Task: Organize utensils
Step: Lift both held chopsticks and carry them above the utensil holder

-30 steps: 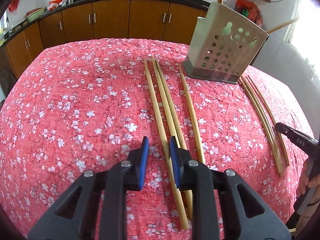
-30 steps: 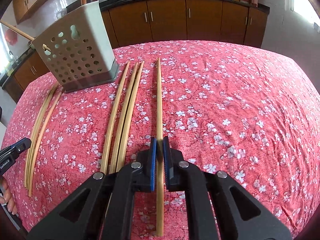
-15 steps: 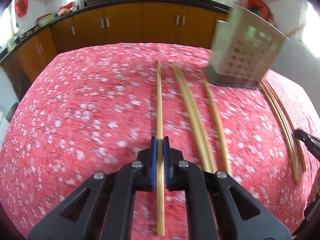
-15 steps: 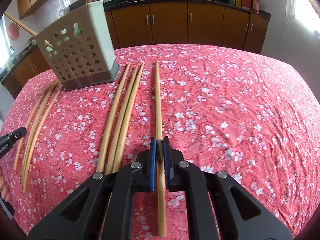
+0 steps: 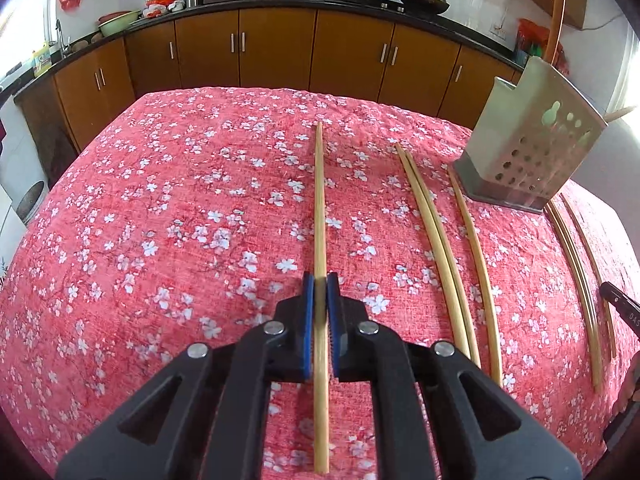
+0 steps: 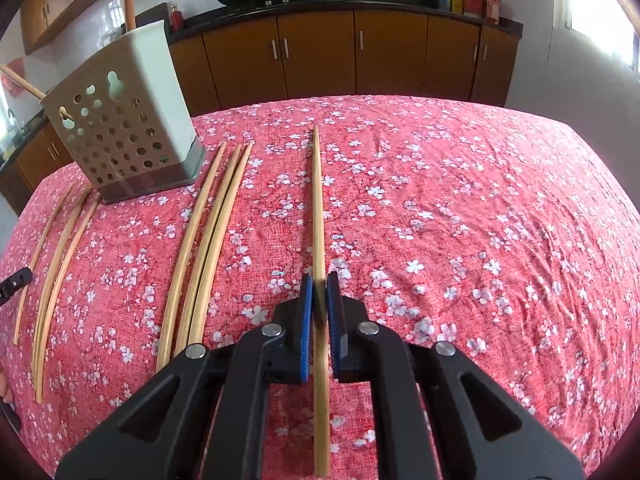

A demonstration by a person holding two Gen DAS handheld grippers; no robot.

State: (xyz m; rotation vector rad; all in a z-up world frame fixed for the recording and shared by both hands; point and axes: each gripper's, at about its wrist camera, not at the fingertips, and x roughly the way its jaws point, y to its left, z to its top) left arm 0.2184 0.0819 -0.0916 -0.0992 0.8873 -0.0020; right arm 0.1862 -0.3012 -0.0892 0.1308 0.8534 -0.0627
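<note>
My left gripper is shut on a long bamboo chopstick that points away over the red flowered cloth. My right gripper is shut on another bamboo chopstick, held the same way. A perforated grey utensil holder stands at the far right in the left wrist view and at the far left in the right wrist view, with chopsticks sticking out of its top. Three loose chopsticks lie between the held one and the holder. More chopsticks lie beyond the holder.
The table is covered by a red cloth with white flowers. Brown kitchen cabinets with woks on the counter run behind it. The other gripper's tip shows at the right edge of the left wrist view.
My left gripper shifted left from the group of chopsticks and closed on one chopstick, lifting it apart from the rest. My right gripper keeps its chopstick and has risen slightly.
</note>
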